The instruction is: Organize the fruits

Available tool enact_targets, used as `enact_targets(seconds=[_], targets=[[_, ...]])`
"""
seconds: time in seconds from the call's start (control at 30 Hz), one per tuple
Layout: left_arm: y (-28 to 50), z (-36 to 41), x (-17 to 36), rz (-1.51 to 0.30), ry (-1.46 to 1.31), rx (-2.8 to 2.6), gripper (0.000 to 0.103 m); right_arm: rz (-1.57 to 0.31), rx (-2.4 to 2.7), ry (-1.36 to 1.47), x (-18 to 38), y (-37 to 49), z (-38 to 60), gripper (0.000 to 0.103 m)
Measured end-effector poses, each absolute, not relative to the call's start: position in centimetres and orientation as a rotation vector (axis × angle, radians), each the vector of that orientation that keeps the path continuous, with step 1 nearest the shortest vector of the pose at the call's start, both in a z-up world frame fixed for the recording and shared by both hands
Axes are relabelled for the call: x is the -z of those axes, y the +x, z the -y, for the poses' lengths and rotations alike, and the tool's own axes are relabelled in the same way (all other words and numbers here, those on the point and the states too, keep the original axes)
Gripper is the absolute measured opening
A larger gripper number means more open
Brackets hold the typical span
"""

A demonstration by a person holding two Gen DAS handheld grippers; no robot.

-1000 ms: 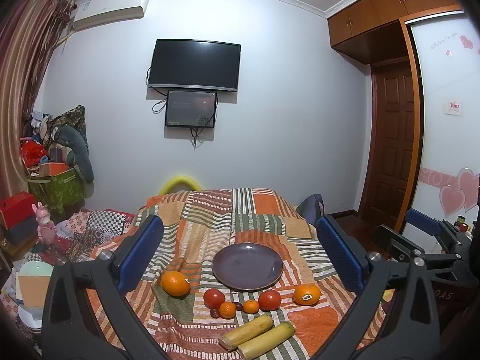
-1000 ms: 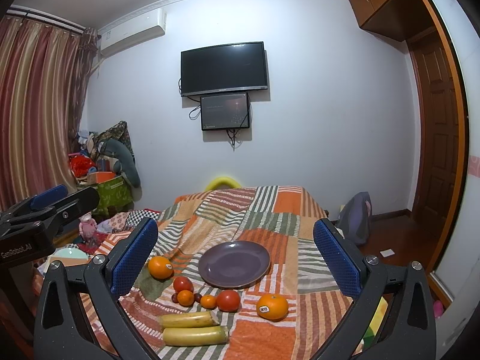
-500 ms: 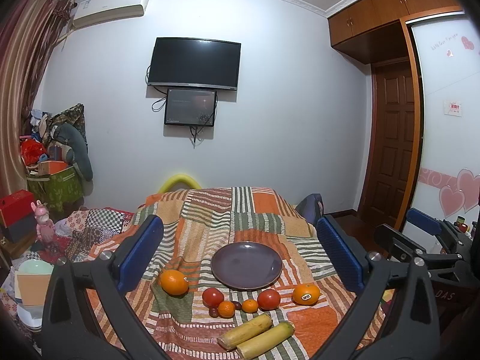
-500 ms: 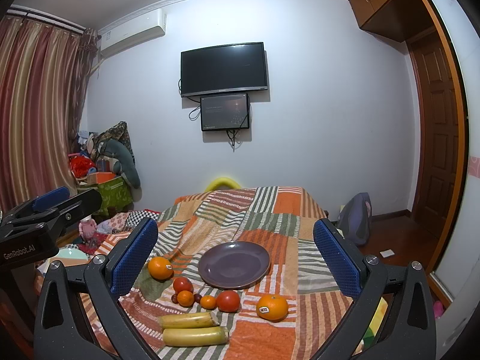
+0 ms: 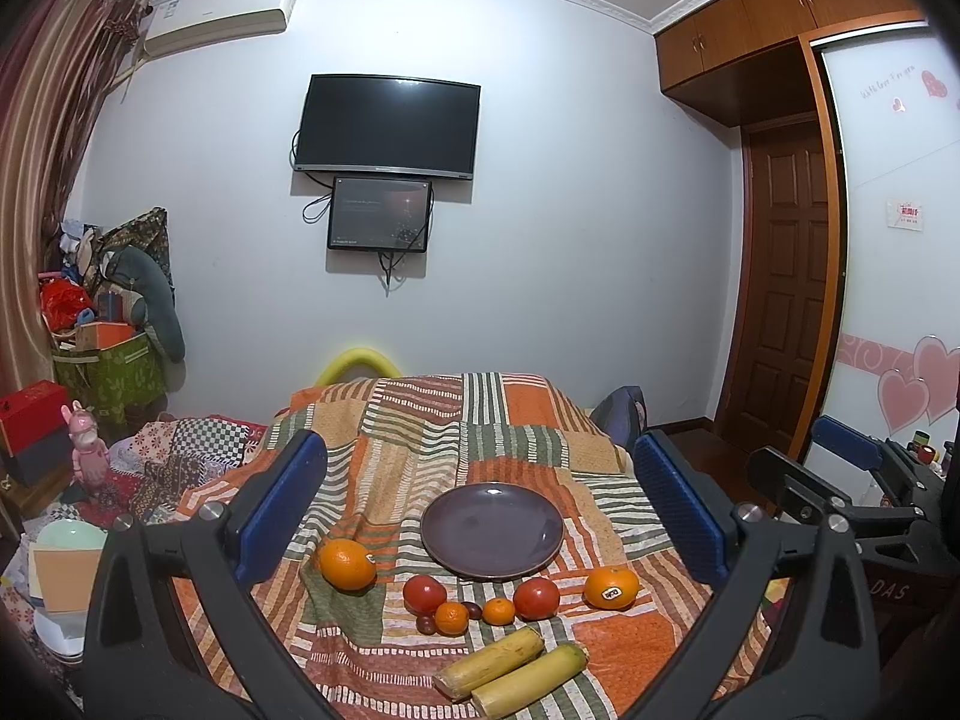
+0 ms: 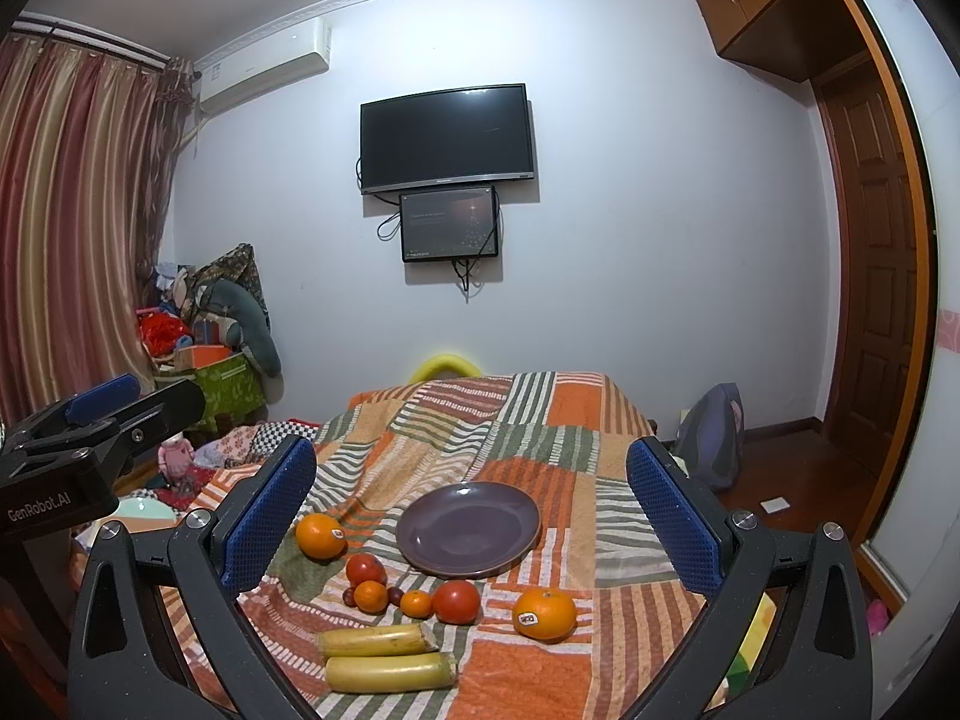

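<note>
So far nothing of the task seems done, in our judgement: the purple plate (image 5: 492,531) is bare, and all the fruit lies on the striped blanket (image 5: 420,432) around its near side. We hold the left gripper (image 5: 483,507) and the right gripper (image 6: 471,513) above the near end of the bed, both with the jaws wide apart and nothing between them.

Seen from the left wrist, one orange (image 5: 347,564) lies at 9 o'clock of the plate, a little apart from it, and a second orange with a sticker (image 5: 612,586) at about 4 o'clock. Between them, just below the plate rim, we see two tomatoes (image 5: 425,594), two small tangerines (image 5: 451,618) and some small dark fruits that we cannot name. Two yellow pieces (image 5: 489,663) lie side by side, touching, at 6 o'clock, nearest to us.

We think everything is left to move, probably onto the plate.

For room: above the fruit it is open. The blanket falls away at 3 and 9 o'clock, so a round fruit could roll off there. The small fruits lie close together, so a wide claw may push a neighbour.
</note>
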State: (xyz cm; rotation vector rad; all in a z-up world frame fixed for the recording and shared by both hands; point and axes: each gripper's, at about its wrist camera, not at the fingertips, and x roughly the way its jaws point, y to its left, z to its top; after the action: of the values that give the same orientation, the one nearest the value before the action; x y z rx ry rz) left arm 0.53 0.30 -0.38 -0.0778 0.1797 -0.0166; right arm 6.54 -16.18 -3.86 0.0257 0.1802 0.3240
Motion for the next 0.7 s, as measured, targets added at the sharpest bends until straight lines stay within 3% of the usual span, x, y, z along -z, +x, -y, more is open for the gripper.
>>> enact_targets(seconds=[0.53, 0.7], targets=[[0.71, -0.09, 0.54, -0.184, -0.067, 0.031, 0.103, -0.189, -0.34, 0.007, 4.29, 6.73, 15.83, 0.103], [1.1, -0.22, 0.82, -0.19, -0.063, 0.027, 0.103, -0.222, -0.363, 0.013, 4.78, 7.29, 15.9, 0.095]])
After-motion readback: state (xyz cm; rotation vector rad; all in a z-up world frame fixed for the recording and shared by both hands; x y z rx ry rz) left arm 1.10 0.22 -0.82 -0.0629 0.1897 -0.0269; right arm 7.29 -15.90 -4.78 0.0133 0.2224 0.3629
